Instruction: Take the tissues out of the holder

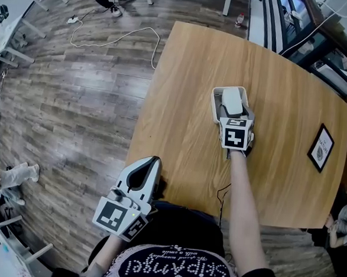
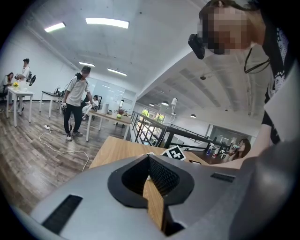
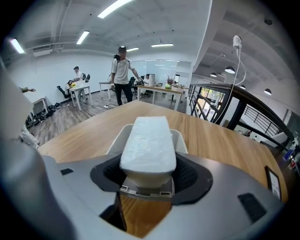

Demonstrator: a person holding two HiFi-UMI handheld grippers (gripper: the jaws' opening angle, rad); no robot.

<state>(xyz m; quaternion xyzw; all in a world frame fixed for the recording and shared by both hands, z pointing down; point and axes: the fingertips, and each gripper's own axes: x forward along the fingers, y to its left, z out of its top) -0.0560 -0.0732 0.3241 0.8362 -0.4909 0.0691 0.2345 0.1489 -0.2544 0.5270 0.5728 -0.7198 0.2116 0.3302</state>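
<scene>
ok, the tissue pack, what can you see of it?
The tissue pack is a white, rounded block with a slightly crinkled wrap, lying lengthwise in the pale open holder on the wooden table. Its top stands above the holder's rim. The right gripper has its jaws closed on the pack's near end, one on each long side. No print shows; whether it rests on the holder's floor I can't tell.

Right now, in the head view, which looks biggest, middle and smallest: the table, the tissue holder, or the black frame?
1. wooden table, by far the largest.
2 and 3. tissue holder and black frame look about alike, so I won't rank them.
</scene>
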